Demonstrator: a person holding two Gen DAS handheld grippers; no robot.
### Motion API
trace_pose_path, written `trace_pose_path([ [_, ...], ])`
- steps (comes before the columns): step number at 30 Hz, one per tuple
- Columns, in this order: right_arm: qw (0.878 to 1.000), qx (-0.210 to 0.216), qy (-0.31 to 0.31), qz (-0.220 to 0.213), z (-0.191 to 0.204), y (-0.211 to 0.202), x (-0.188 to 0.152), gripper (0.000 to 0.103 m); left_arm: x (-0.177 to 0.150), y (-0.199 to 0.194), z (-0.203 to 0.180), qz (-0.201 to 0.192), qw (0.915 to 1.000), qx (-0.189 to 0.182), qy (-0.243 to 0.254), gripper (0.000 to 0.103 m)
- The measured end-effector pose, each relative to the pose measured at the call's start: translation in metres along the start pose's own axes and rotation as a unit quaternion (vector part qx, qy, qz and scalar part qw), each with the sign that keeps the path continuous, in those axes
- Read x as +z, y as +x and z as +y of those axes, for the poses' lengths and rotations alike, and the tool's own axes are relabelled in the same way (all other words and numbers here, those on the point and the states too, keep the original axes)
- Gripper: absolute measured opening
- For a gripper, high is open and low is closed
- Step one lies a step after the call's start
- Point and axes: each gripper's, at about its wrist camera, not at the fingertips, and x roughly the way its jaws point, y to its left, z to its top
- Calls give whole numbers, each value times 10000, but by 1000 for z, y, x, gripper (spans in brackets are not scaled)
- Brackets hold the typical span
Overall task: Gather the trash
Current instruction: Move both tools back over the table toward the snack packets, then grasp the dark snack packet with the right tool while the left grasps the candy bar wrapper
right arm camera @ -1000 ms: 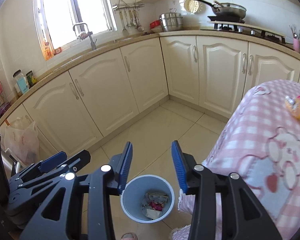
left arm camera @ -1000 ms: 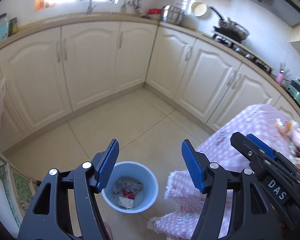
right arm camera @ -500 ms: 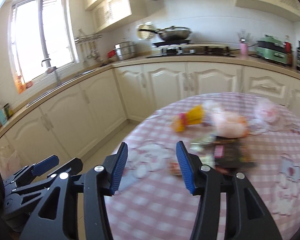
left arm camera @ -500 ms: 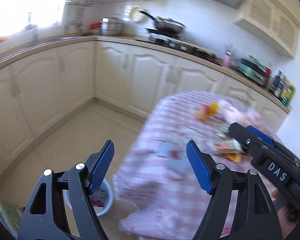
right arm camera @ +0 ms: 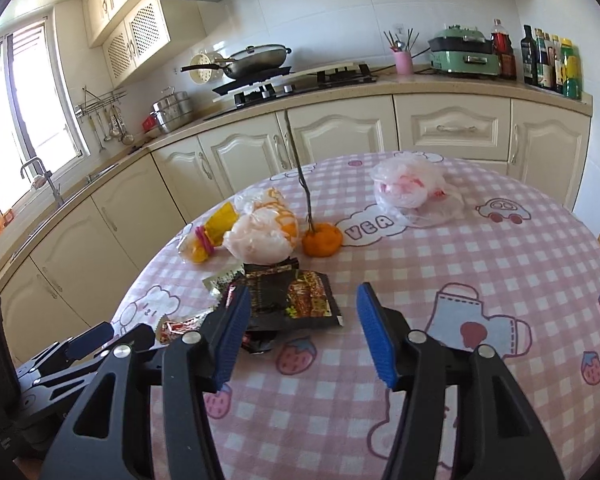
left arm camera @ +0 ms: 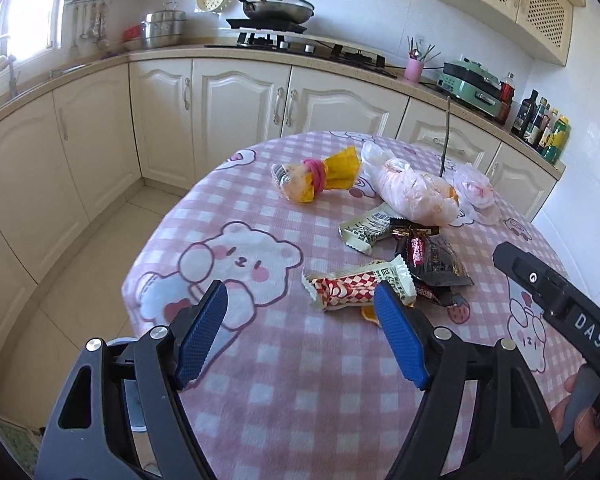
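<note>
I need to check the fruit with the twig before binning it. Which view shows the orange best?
The right wrist view: the orange sits in the open on the tablecloth, its twig sticking up. In the left wrist view only an orange sliver peeks out behind the plastic bag.

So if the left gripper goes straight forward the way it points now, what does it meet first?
Most likely the red-and-white checkered snack wrapper: it lies just ahead of the open left gripper, nearer its right finger. The pink checked tablecloth below is bare before it. Depth is hard to judge in this fisheye view.
</note>
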Motion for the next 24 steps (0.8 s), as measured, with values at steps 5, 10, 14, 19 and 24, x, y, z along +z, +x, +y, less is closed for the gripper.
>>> trace_pose_path([
  [5,9999,43,87,100,-3,8,2,55,5,22,-4,254,9997,-3,-31,56],
  [10,9999,19,60,146,0,16,6,55,6,29,-11,399,9989,-230,103,20],
  [14,9997,61,-108,218,13,25,9,55,6,23,-6,241,9990,-382,-26,12],
  [19,9981,79,-450,404,39,38,12,55,8,7,11,-78,9983,-464,-332,12],
  [24,9942,3,-763,757,57,63,11,54,11,-2,24,-198,9980,-397,-452,12],
])
